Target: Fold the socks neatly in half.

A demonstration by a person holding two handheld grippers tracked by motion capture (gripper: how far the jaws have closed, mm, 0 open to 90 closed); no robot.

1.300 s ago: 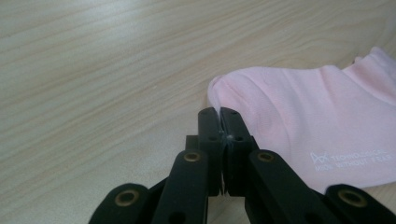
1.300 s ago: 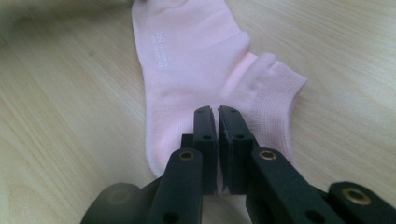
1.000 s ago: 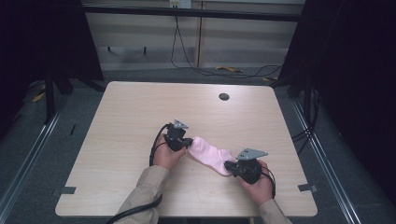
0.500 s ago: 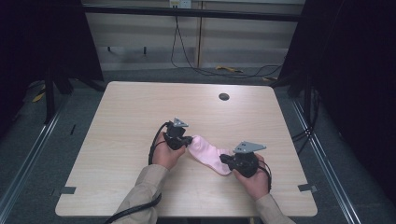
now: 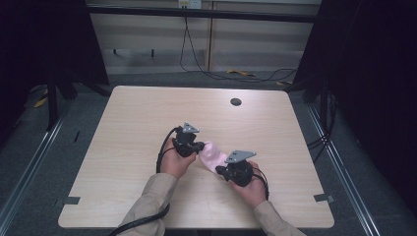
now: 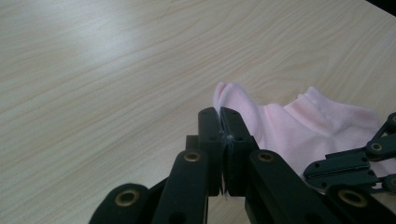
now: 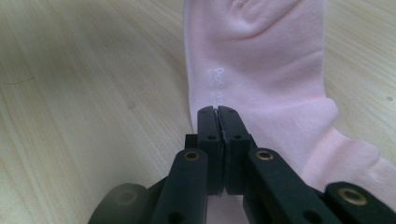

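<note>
"Can any writing be read on the soft pink cotton sock (image 7: 261, 70)?"

"There is a small pale mark woven into it, lying at about twelve o'clock from the closed black jaws in the right gripper view. It looks like two tiny characters or a logo, too faint and blurred to read."

"Anything on the light wood-grain tabletop (image 5: 137, 118)?"

"No letters, numbers or labels can be read there."

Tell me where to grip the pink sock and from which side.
Grip the sock at a thin edge near each end, coming in low along the table. It lies flat, so only its edges fit shut tongs, as the left tongs and right tongs pinch now.
</note>
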